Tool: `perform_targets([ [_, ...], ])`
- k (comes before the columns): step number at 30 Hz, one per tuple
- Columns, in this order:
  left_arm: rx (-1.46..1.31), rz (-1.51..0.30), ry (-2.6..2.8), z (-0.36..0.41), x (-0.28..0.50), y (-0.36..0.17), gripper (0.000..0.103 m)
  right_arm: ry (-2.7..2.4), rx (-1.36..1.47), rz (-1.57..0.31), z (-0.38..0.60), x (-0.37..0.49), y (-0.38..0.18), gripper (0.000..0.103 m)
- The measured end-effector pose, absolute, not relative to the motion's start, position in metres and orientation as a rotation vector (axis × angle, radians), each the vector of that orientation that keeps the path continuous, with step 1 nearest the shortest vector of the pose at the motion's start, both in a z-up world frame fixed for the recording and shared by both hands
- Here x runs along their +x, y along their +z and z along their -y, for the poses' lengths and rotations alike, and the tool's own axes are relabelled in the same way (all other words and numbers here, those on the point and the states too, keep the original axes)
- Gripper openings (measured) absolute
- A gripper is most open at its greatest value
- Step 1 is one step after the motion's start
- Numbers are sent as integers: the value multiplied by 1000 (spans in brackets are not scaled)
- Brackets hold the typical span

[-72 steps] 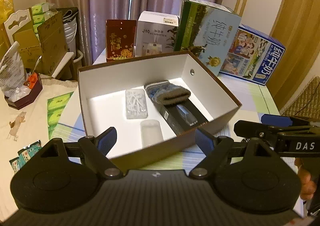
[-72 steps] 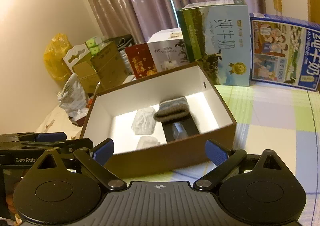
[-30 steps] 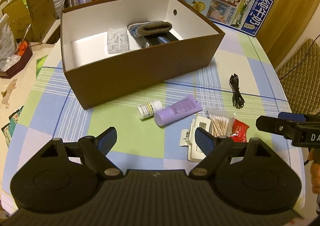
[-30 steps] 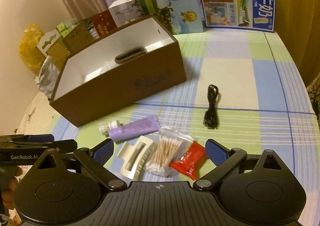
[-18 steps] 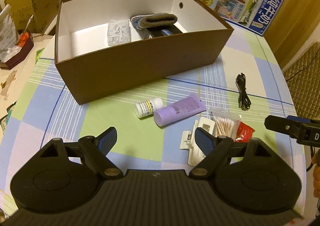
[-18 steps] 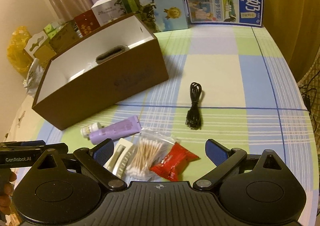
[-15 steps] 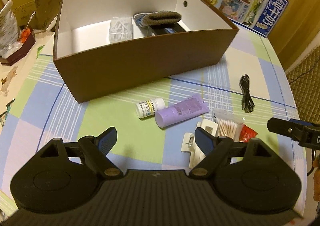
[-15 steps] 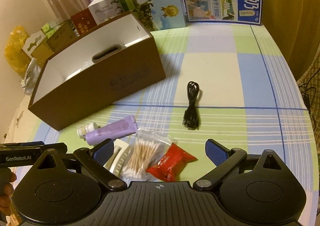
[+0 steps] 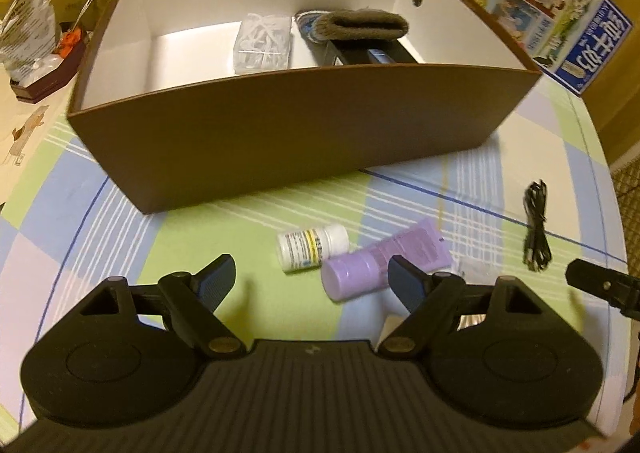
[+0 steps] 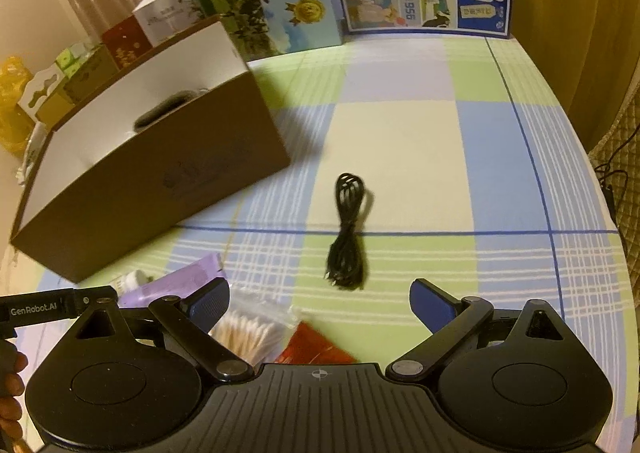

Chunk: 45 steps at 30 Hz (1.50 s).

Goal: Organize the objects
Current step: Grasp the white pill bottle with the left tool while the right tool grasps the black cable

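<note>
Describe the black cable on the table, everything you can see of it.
The cable is thin, black and bundled into a narrow elongated coil, looped at the far end, with the loose ends gathered at the near end. It lies flat on the checked tablecloth, across a dark blue line in the pattern. Nothing touches it: it sits apart, right of the brown box and beyond the open right gripper. In the left wrist view it lies right of the purple tube.

open brown box (image 9: 304,125) far left, sock (image 9: 360,25) inside; pill bottle (image 9: 312,247), purple tube (image 9: 384,259) lying near it; coiled black cable (image 10: 348,237) right.
</note>
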<state>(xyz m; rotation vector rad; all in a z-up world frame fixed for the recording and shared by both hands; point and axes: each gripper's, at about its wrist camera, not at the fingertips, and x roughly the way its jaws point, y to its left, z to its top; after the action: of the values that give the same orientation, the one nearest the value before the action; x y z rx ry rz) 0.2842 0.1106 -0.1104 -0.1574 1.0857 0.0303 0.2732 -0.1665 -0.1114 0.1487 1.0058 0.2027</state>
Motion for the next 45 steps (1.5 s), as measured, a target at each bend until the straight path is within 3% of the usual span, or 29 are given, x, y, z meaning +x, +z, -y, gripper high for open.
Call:
perform_targets([
  [12,-161,-1132,101,-103,320,-138,74,147,164,-1024,186,303,-129,93],
  [21,-82,-1157,98,-106,319,-146,57,144,152,-1035,185,313,-137,93],
  [24,-51,-1149,84,-111,313,-145,42,156,138,-1036,181,316,-140,92],
  [26,-44,-1145,73,-116,309,-144,42,168,118,-1033,177,318,-141,91],
  [29,-10,-1136,72,-125,303,-145,42,189,86,-1023,170,319,-144,86],
  [34,17,-1125,68,-138,297,-144,42,215,27,-1017,159,323,-153,61],
  [41,29,-1120,65,-145,298,-144,42,194,-15,-1004,150,328,-163,40],
  [43,32,-1118,60,-144,299,-144,42,184,-51,-994,145,330,-164,27],
  [45,35,-1115,55,-144,300,-145,42,194,-93,-986,141,330,-165,19],
])
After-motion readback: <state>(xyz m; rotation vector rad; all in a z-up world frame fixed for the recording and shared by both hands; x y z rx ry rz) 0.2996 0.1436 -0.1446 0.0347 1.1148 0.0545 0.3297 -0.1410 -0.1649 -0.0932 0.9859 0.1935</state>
